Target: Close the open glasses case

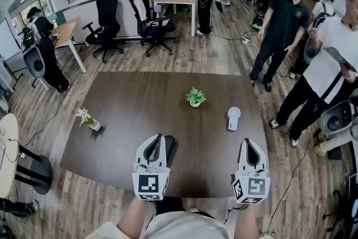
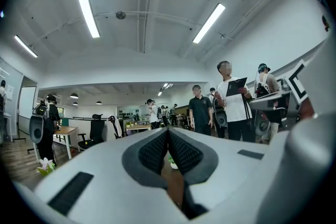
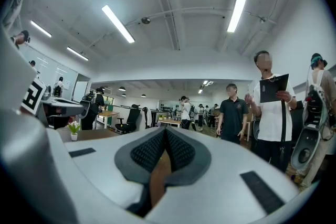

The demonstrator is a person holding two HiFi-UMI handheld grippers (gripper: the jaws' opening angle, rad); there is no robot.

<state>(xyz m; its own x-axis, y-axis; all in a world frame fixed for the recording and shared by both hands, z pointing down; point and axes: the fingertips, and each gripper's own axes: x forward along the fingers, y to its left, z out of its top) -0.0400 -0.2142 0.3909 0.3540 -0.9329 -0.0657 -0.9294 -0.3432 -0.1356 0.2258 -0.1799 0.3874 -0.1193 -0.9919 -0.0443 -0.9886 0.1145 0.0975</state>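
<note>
Both grippers rest level over the near edge of the dark brown table point(image 1: 140, 98). My left gripper point(image 1: 159, 136) is shut, its ribbed pads point(image 2: 157, 152) pressed together with nothing between them. A dark, low object point(image 1: 170, 146) lies just right of the left gripper's tip and is partly hidden by it; I cannot tell whether it is the glasses case, nor whether it stands open. My right gripper point(image 1: 248, 141) is also shut and empty, its pads point(image 3: 149, 150) meeting in the right gripper view. Neither gripper view shows the case.
On the table stand a small green plant in a white pot point(image 1: 194, 97), a little white fan point(image 1: 233, 118) and a flower in a vase point(image 1: 87, 119) near the left edge. Several people stand to the right point(image 1: 282, 31); office chairs point(image 1: 106, 22) and desks stand beyond.
</note>
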